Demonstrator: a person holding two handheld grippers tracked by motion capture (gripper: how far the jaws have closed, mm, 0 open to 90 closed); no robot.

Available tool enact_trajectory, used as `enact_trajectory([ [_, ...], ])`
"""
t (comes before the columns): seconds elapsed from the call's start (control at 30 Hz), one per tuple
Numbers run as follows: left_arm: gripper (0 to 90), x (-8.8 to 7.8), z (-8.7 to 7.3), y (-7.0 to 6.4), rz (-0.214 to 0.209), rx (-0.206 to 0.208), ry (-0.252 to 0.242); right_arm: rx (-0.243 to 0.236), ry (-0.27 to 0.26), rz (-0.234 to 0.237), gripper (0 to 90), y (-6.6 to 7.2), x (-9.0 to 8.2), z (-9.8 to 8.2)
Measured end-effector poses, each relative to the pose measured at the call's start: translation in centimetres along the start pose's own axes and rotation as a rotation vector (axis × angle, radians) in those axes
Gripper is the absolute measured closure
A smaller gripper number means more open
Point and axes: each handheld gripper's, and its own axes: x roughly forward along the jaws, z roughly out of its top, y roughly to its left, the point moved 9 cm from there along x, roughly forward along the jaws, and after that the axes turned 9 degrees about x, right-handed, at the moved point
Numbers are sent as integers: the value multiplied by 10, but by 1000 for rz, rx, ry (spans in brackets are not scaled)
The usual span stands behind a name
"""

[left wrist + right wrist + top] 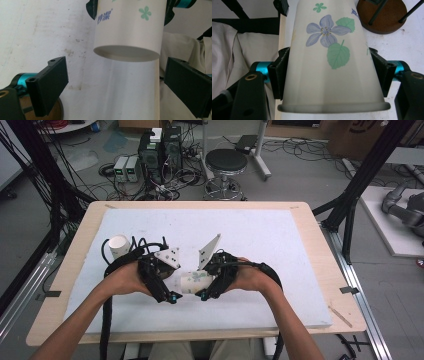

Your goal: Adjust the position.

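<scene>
A white paper cup (pixel 192 281) printed with a blue flower and green leaves lies sideways in the air above the white board's near middle. My right gripper (pixel 204 294) is shut on it; in the right gripper view both jaws press the cup's (pixel 329 50) sides near its rim, with the gripper (pixel 331 77) centred on it. My left gripper (pixel 171 297) sits just left of the cup, open. In the left gripper view the cup's (pixel 130 27) flat base faces the gripper (pixel 118 85), ahead of the spread jaws and not touching them.
A second white cup (pixel 119 246) stands upright at the board's left, behind my left hand. The white board (pixel 260 235) covers a wooden table (pixel 320 240). Beyond the far edge are a black stool (pixel 226 162), computer boxes (pixel 160 150) and floor cables.
</scene>
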Motion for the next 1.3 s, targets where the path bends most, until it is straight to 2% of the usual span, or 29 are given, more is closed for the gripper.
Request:
enact_trajectory([
  [0.47,58,6,6,-1,-10,8,-5,-5,-6,-1,296,0,-1,0],
  [0.5,66,6,7,-1,-17,9,-6,-4,-5,2,296,1,-1,0],
  [0.57,159,7,7,-2,-30,20,-5,-1,-1,1,296,1,-1,0],
  [0.9,169,10,10,-4,-37,26,-8,-3,-2,5,296,1,0,0],
  [1.0,186,9,11,-4,-44,32,-25,-4,-1,3,296,1,0,0],
  [1.3,265,9,10,-5,-51,52,-14,-8,2,3,296,2,3,1],
])
